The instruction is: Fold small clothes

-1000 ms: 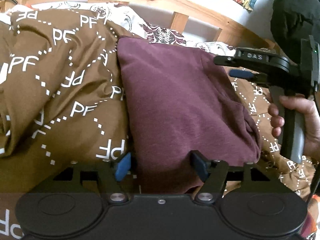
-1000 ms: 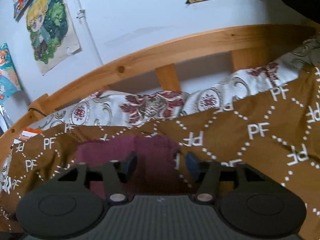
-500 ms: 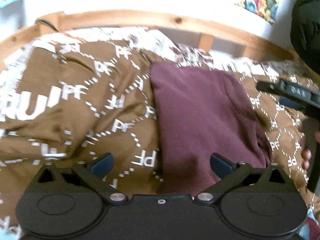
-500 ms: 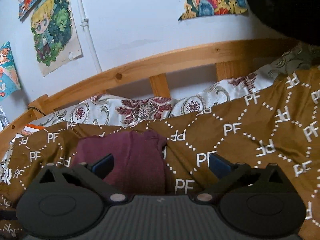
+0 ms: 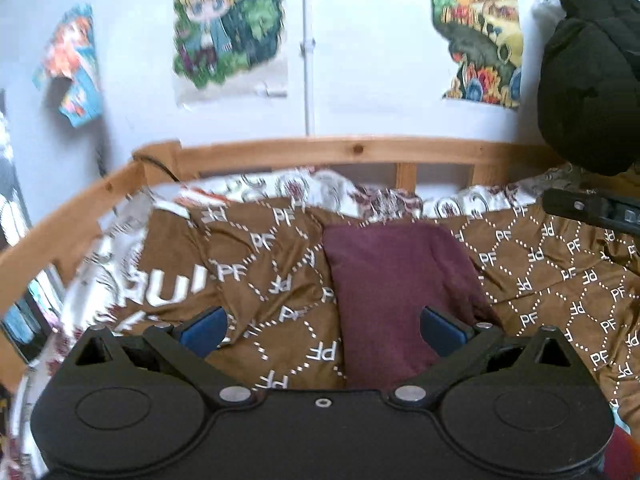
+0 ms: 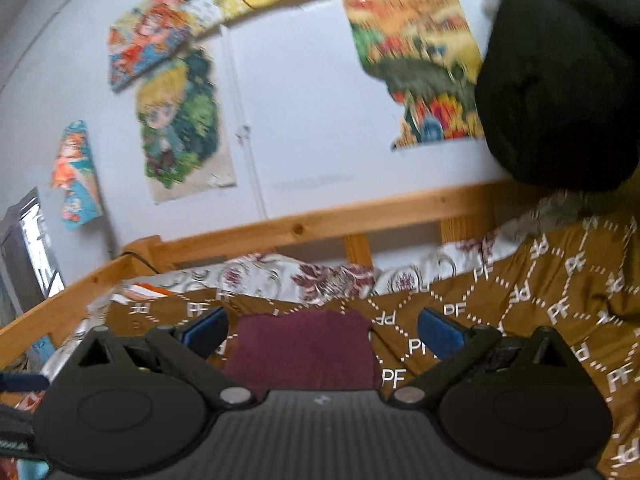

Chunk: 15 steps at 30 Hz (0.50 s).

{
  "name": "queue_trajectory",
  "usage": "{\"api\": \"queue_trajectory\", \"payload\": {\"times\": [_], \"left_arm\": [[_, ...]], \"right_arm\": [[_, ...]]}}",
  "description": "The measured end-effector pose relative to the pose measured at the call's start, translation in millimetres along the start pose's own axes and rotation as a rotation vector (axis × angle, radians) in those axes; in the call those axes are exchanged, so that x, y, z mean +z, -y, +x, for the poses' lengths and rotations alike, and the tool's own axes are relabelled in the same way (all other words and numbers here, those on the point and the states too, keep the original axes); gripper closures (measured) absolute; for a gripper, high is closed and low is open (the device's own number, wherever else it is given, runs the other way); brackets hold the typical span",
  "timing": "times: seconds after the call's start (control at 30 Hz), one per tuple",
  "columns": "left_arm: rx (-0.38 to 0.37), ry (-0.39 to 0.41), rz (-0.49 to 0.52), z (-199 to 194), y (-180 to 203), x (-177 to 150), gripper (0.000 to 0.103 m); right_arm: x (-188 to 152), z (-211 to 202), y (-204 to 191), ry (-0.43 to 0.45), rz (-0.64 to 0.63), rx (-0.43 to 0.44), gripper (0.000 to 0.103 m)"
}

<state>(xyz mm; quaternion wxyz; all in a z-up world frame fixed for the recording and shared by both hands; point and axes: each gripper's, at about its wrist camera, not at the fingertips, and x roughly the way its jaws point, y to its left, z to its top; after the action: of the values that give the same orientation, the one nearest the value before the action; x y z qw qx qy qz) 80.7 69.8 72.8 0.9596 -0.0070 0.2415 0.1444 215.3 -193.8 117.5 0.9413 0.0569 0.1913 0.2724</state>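
Folded maroon garment on the bed

The maroon garment (image 5: 394,280) lies low centre on the brown bedspread (image 5: 260,264). Left tool (image 5: 322,326) and right tool (image 6: 322,330) both gape wide, gripping nothing, clear of the cloth.

Left gripper (image 5: 322,326): jaws now spread wide, released from folded maroon cotton garment (image 5: 396,292), raised clear; right gripper (image 6: 322,326): likewise opened, lifted, garment lower in view
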Motion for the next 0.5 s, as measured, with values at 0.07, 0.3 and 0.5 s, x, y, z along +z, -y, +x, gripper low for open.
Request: {"api": "queue_trajectory", "payload": {"times": [0.07,0.3,0.5], "left_arm": [[0.011,0.023,0.001,-12.3,2.0,1.0,0.001],[0.032,0.052,-0.032,-47.6,-6.8,-8.2,0.001],[0.025,-0.002,-0.068,-52.9,-14.5,-31.7,0.001]], "right_arm": [[2.3,-22.5,-9.6,0.028,-0.022,-0.002,0.0],[0.2,-92.5,-29.1,0.108,-0.055,-0.052,0.0],[-21.6,-124.4,-35.9,0.099,-0.073,-0.074,0.0]]}}
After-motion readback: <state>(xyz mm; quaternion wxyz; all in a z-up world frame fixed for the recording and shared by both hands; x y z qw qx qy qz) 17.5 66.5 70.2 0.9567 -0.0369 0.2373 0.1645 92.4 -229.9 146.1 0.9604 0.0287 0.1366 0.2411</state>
